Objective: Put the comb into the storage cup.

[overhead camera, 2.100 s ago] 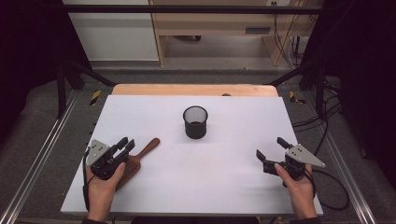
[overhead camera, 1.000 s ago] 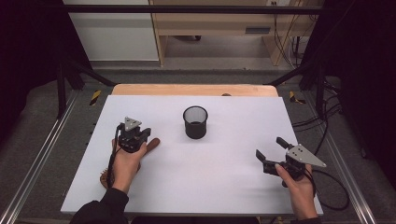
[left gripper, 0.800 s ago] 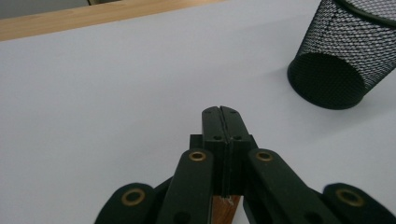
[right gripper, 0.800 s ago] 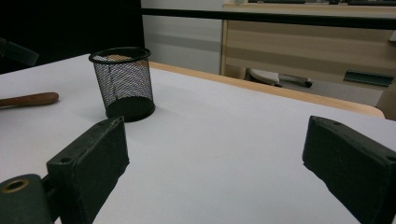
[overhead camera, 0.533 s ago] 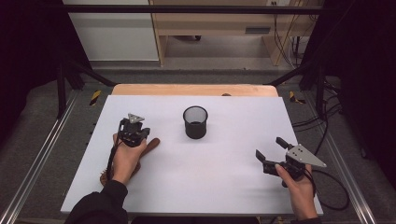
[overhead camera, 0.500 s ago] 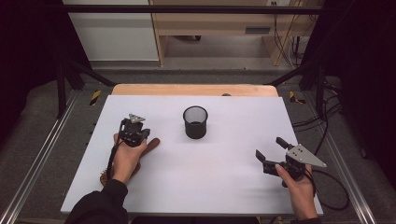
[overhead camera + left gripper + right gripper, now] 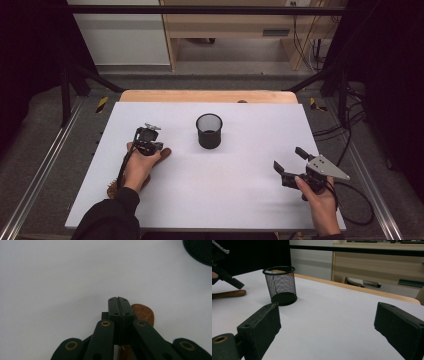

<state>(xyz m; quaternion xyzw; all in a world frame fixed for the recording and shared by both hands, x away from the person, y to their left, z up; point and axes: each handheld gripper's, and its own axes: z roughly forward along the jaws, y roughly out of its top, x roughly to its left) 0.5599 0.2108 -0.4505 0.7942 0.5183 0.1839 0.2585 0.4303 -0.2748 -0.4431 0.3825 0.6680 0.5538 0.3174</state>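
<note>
Left gripper [image 7: 148,145]: jaws pressed together, empty. It had moved forward along the wooden brush's handle [image 7: 141,311] and dipped over its rounded tip.
Wooden brush [image 7: 162,152]: flat on the white table [image 7: 250,200], left of centre, partly under the hand.
Mesh pen cup [image 7: 209,130]: upright at centre, apart from the brush.
Right gripper [image 7: 291,167]: jaws spread, empty, unmoved.
Meaning: pickup probably not begun; shut jaws must open first.

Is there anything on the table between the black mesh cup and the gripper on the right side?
No. In the high view, only bare white table lies between the mesh cup and the right gripper.
</note>
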